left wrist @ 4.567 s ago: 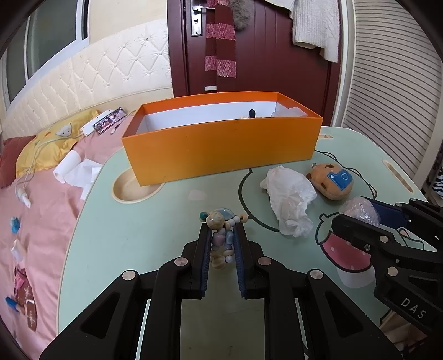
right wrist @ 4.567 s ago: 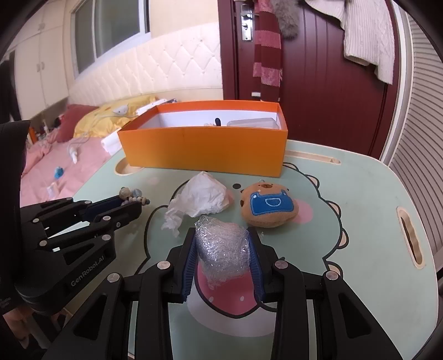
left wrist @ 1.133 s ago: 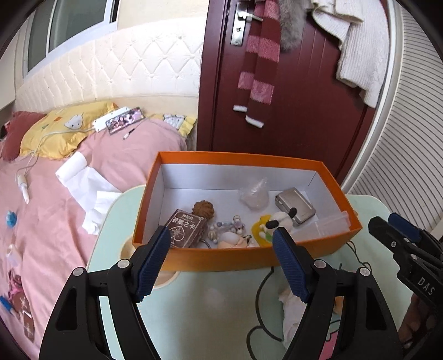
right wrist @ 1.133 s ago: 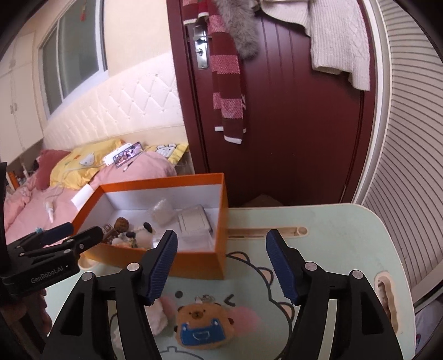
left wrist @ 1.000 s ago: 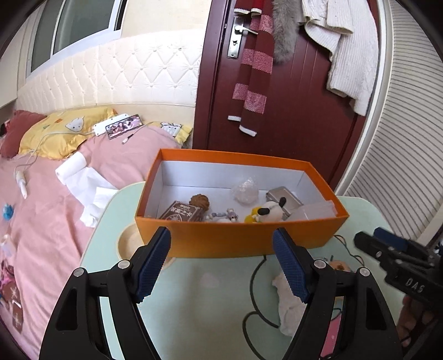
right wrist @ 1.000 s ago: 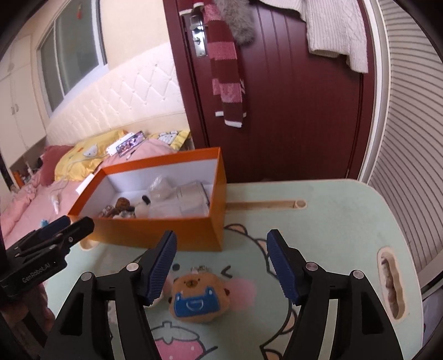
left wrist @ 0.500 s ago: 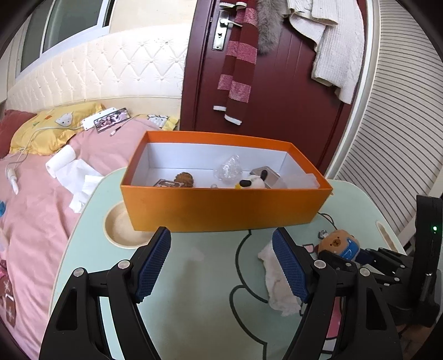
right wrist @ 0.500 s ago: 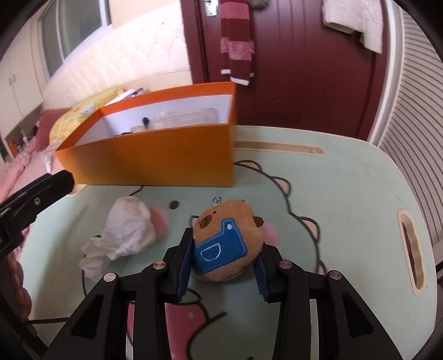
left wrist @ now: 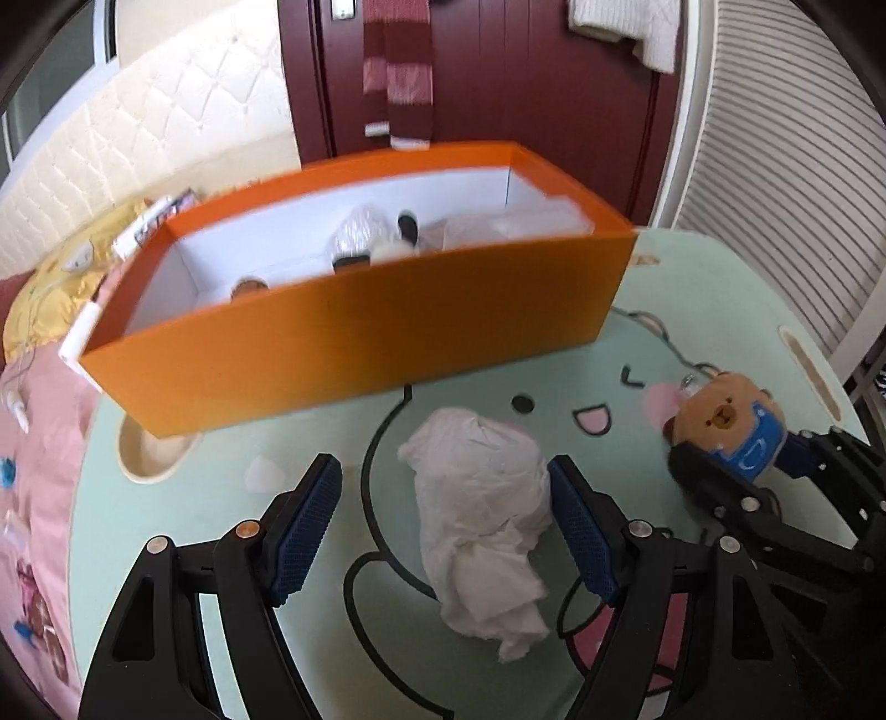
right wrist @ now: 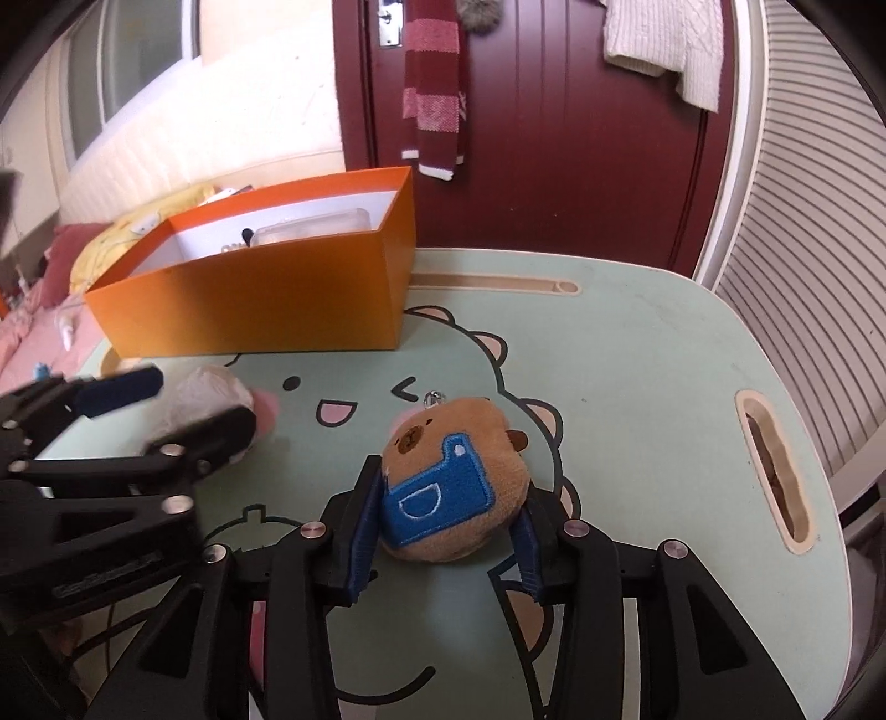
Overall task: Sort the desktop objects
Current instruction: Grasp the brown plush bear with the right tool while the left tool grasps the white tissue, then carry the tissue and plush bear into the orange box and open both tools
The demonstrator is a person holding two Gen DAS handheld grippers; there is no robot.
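Two grippers: right gripper (right wrist: 451, 523) fingers clamp the capybara plush (right wrist: 454, 487), left gripper (left wrist: 443, 520) fingers spread around the crumpled tissue (left wrist: 482, 498)

I see dark red door (right wrist: 554, 138) behind desk (right wrist: 637, 343), striped scarf (right wrist: 432, 83) and white sweater (right wrist: 659, 39) hanging on it, pink bed (left wrist: 33, 443) left.

The left gripper (left wrist: 443, 526) is spread wide low over the table; the right gripper (right wrist: 451, 518) is clamped.
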